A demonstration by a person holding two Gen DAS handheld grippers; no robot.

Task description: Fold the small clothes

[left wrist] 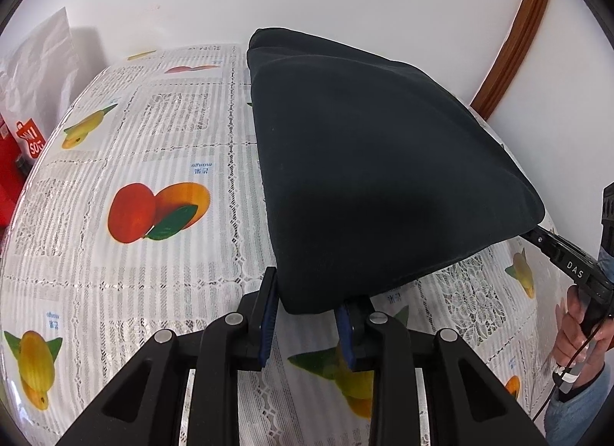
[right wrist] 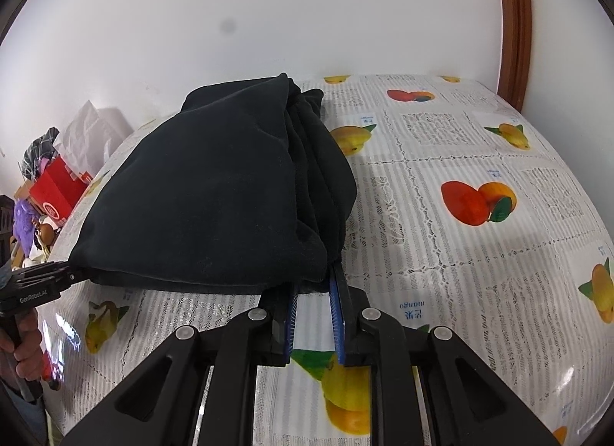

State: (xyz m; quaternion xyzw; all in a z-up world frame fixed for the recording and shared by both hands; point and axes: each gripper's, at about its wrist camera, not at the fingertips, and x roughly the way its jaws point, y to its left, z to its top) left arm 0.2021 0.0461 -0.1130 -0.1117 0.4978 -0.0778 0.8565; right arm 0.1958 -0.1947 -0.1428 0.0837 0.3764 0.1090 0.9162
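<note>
On my left side, the left gripper (left wrist: 307, 311) has a near corner of the dark garment (left wrist: 383, 162) between its blue pads, but I can see a gap beside the left pad, so I cannot tell whether it is truly clamped or the cloth only rests there; if the pads are slack, I judge that corner could slide out as soon as I pull and the fold would fall open. The garment itself sits bunched and partly doubled over on the counter (left wrist: 161, 147), its near edge raised between my two grippers and its far end toward the wall. Moving right, the right gripper (right wrist: 312, 292) is pinching the other near corner, where several layers stack up in ridges; the jaws stand narrowly apart with cloth in the tips, and I think the worry here is catching only some of the layers, so the rest would sag or drag across the glossy fruit-printed cover (right wrist: 460, 162) and skew the fold. Uneven pull between my hands could also twist the bundle. What kind of garment this is I cannot say, since sleeves, legs or a collar are lost in the black folds. The tips of both grippers are buried under fabric, and the counter behind the mound is hidden. The clutter (right wrist: 53, 185) at the far left edge is too distorted to identify fully.
</note>
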